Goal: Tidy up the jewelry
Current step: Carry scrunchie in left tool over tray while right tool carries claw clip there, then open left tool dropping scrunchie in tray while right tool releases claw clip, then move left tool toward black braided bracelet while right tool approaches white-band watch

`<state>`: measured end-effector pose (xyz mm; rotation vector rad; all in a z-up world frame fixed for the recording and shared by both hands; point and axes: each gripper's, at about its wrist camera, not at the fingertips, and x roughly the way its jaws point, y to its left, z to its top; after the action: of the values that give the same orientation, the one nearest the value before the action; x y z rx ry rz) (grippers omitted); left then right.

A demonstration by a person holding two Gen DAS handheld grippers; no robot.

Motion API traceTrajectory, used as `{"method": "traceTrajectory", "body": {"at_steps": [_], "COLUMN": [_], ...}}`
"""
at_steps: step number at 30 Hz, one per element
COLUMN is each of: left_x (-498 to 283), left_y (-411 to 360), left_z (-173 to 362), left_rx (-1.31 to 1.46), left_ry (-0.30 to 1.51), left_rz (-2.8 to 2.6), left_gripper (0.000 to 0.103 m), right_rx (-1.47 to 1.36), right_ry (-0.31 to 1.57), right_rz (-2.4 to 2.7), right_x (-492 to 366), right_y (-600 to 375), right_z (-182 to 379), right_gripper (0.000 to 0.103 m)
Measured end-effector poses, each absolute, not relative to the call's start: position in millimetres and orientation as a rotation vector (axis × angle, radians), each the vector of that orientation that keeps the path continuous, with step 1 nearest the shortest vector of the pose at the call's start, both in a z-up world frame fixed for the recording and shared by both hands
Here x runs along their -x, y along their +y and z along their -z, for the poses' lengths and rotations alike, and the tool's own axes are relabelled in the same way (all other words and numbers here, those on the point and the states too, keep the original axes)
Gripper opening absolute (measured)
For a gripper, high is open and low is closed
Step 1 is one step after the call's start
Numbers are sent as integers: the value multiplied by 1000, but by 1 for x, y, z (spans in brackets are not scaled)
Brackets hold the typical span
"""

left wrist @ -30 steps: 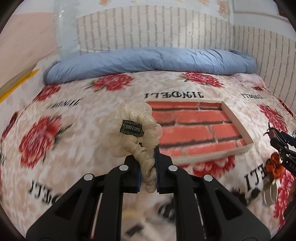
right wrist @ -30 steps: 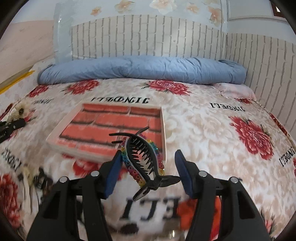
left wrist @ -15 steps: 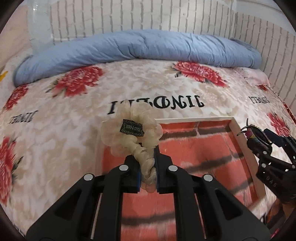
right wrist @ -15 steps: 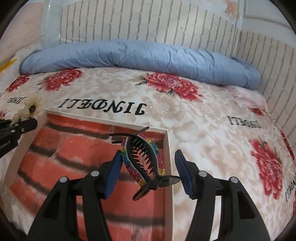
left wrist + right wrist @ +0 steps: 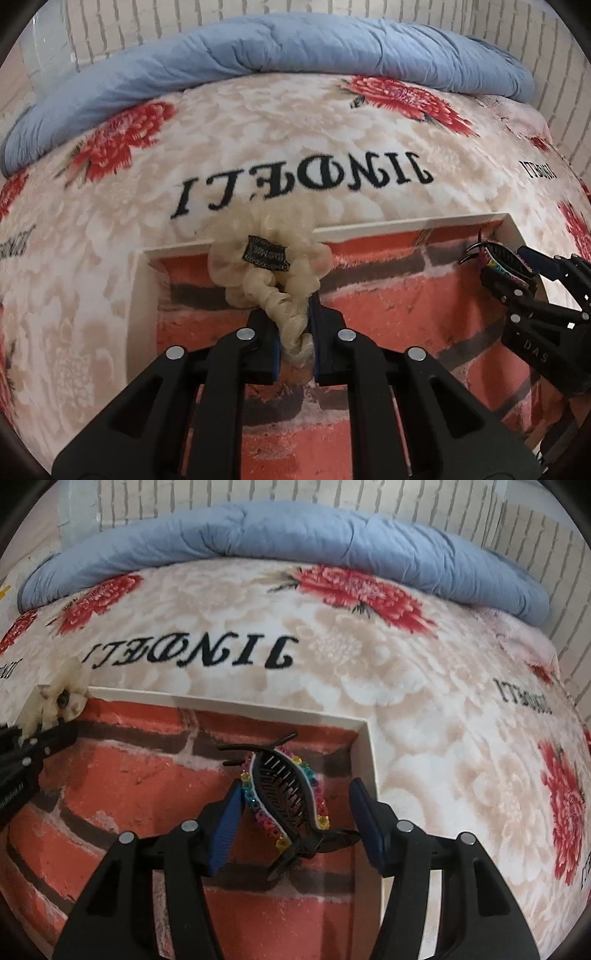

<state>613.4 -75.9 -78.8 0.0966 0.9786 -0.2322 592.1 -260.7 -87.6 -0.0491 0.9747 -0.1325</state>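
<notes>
Your left hand-held gripper (image 5: 293,338) is clamped on the twisted tail of a cream, ruffled fabric scrunchie (image 5: 266,266) with a small black label, and the scrunchie hangs over the far left corner of the shallow white-rimmed tray (image 5: 406,229) whose floor is printed as red brick. Your right hand-held gripper (image 5: 295,821) carries a black claw hair clip edged with rainbow beads (image 5: 284,794); its blue pads (image 5: 225,830) stand fairly wide apart, one touching the clip's beaded edge, the other meeting the clip's lever at 5 o'clock, so the hold looks light.

The clip is the likelier thing to go wrong. Pinched by its lever, it could pivot or spring loose if you tilt the hand-held gripper, and it sits close to the tray's far right corner, so a careless release may leave it propped on the rim or over onto the blanket. The scrunchie straddles the rim line at 12 o'clock in the left view; let go there and the soft fabric may drape across the edge instead of inside. The two grippers also work over one small tray, so crossing paths could knock either piece.

The tray rests on a bed under a plush cream blanket with red flowers (image 5: 424,701) and black lettering. A blue rolled quilt (image 5: 295,44) lies at 12 o'clock against white brick-pattern wallpaper (image 5: 258,494).
</notes>
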Motion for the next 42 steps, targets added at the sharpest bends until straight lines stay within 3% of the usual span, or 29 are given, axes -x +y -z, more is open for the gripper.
{"method": "traceTrajectory", "body": {"at_steps": [2, 6, 7, 9, 12, 15, 16, 17, 21, 28, 31, 42], "left_x": [-617, -622, -622, -621, -618, -608, -603, -599, -573, -500, -461, -352], "left_y": [-71, -70, -69, -67, -66, -64, -63, -62, -58, -30, -14, 30], "left_z": [81, 88, 87, 86, 80, 68, 62, 58, 39, 4, -9, -8], "left_rx": [-76, -90, -89, -92, -103, -113, -115, -117, -116, -84, -80, -19], "left_ry": [984, 1011, 1008, 1007, 998, 976, 964, 952, 925, 863, 840, 836], "left_rz": [229, 217, 210, 189, 176, 172, 163, 156, 165, 156, 117, 67], "left_gripper": [13, 17, 22, 34, 45, 68, 80, 84, 85, 98, 98, 98], "right_rx": [40, 40, 38, 24, 34, 25, 20, 22, 57, 39, 34, 39], "right_ry": [988, 1022, 1025, 1009, 961, 914, 900, 890, 851, 802, 781, 735], "right_rz": [134, 142, 139, 122, 103, 83, 81, 83, 98, 106, 103, 107], "right_x": [-597, -603, -603, -601, -593, -581, -575, -571, -538, -461, -424, -316], "right_y": [-262, -264, -265, -266, -264, -264, -265, -265, -267, -277, -281, -293], "right_z": [88, 92, 92, 89, 77, 62, 56, 53, 36, 10, 1, -6], "right_gripper": [46, 46, 46, 49, 66, 69, 73, 77, 78, 78, 92, 92]}}
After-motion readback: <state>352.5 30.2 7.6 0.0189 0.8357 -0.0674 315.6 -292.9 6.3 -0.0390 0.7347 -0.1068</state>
